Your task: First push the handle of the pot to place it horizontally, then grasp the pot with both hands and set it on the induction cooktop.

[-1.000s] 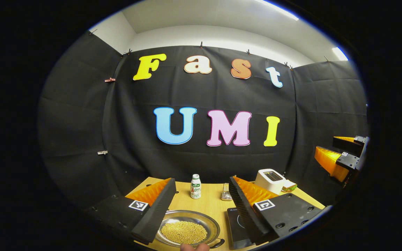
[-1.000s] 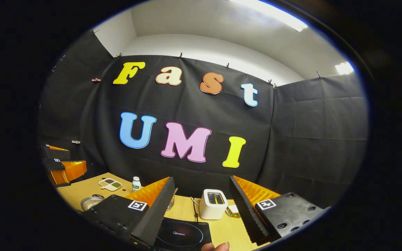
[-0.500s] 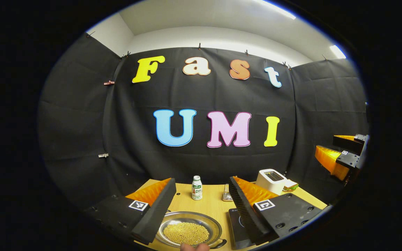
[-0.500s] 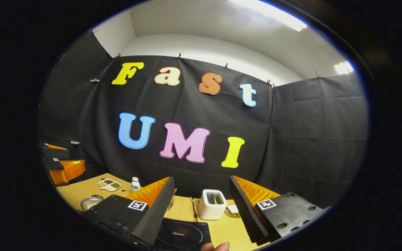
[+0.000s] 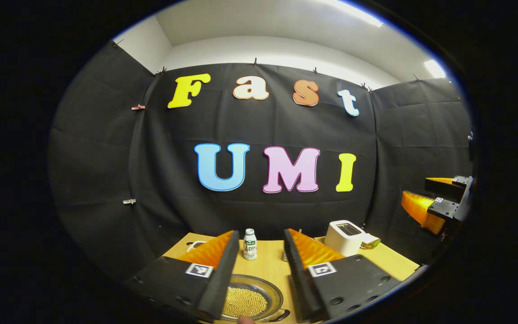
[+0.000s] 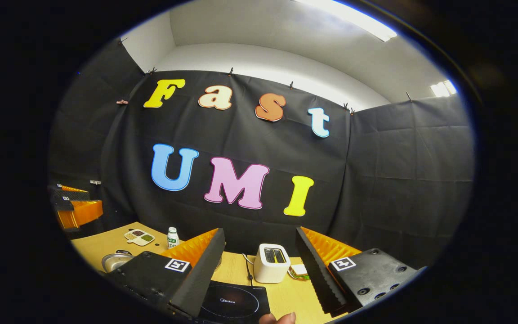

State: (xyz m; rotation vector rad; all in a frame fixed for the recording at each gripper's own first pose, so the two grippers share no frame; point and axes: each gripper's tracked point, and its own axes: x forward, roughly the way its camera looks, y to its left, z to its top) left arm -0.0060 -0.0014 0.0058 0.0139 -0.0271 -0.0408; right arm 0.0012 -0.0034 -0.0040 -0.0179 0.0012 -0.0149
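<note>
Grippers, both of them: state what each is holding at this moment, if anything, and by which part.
Nothing is held. The left gripper and right gripper are open above the table.

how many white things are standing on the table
2: a white toaster toward the back, just beyond the induction cooktop, and a small white bottle farther left, behind the pot. The gripper fingers may hide others.

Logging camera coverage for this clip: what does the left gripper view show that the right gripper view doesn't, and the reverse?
Left gripper view: the yellow beans lying inside the pot. Right gripper view: the black cooktop and the cable by the toaster. Both: the pot, the bottle, the toaster and the wooden table.
</note>
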